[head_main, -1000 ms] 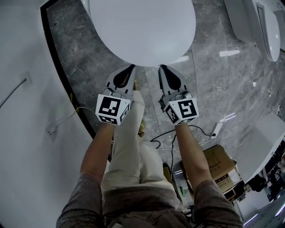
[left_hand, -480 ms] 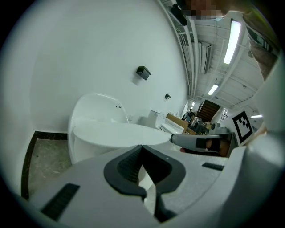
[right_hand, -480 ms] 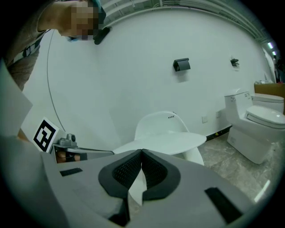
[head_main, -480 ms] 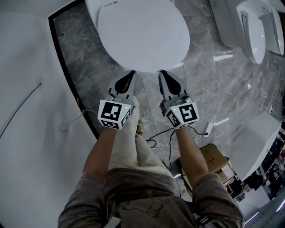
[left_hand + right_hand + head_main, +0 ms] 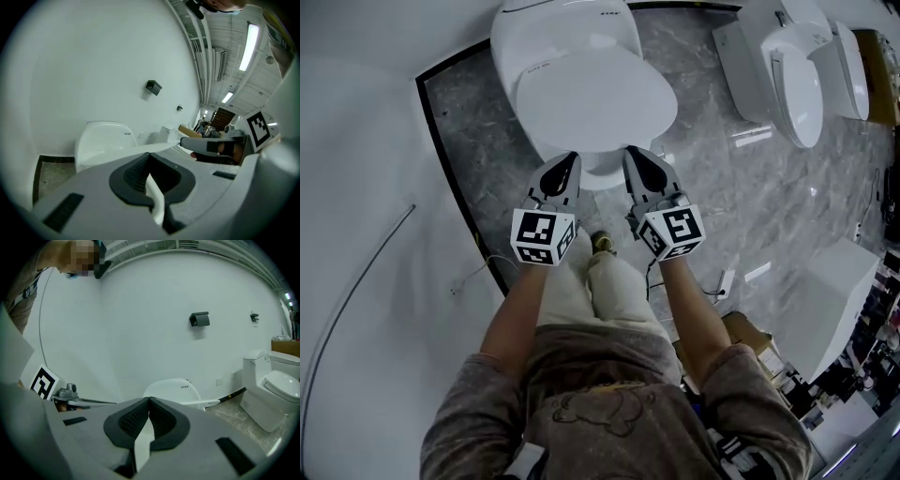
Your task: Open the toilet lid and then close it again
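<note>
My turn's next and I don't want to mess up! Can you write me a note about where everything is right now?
Left hand-held gripper: shut, nothing between its jaws, tip at the front edge of the toilet lid.
Right hand-held gripper: the same, beside it at that edge.
The toilet lid looks a little lifted at the front, nowhere near open.
Done: the lift seems just begun.
Left: raise the toilet lid fully, then lower it shut.

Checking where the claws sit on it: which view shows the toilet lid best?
The head view: the whole toilet lid shows from above, the left claw and right claw shut on its front edge. The left gripper view shows it edge-on, a white sheet; the right gripper view shows a white sliver between the pads.
</note>
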`<state>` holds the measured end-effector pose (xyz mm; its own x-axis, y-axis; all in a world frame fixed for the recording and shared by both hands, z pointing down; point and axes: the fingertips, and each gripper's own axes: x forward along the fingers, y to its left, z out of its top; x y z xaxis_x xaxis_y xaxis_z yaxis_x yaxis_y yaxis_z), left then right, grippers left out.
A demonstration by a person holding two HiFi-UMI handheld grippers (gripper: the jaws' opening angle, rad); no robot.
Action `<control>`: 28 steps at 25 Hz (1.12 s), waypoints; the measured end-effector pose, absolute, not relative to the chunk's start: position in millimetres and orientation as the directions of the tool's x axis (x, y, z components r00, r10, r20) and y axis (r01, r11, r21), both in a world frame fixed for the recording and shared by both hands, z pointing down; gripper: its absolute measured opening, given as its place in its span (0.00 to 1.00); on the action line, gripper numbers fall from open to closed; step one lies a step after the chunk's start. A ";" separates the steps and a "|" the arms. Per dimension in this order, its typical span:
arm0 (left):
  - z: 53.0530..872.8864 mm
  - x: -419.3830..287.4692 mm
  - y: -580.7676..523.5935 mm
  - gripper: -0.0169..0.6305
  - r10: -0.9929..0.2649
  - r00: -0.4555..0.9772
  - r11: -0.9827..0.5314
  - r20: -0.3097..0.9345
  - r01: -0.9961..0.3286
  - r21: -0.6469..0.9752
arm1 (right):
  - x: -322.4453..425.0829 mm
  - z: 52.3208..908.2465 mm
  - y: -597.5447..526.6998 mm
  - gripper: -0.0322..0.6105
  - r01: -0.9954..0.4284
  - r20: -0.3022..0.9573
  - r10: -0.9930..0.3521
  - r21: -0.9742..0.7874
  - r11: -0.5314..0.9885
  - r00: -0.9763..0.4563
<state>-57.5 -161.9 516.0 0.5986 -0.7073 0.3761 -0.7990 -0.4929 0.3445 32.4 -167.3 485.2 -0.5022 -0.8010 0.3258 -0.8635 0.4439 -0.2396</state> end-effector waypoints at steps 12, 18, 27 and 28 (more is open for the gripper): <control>456.2 -75.8 -249.6 0.04 -0.760 0.531 -0.446 0.375 -0.846 0.293 | 12.3 419.7 -260.2 0.09 -0.831 0.271 -0.787 -0.223 0.509 -0.554; 438.7 -89.5 -298.5 0.04 -0.793 0.473 -0.386 0.385 -0.878 0.283 | -2.9 401.0 -311.9 0.09 -0.799 0.275 -0.750 -0.221 0.559 -0.601; 421.9 -107.3 -367.2 0.04 -0.815 0.426 -0.350 0.392 -0.902 0.253 | -25.0 403.0 -382.9 0.09 -0.769 0.379 -0.677 -0.196 0.608 -0.631; 421.1 -108.9 -372.6 0.04 -0.816 0.421 -0.346 0.395 -0.904 0.251 | -26.2 404.2 -390.2 0.09 -0.769 0.384 -0.674 -0.198 0.608 -0.631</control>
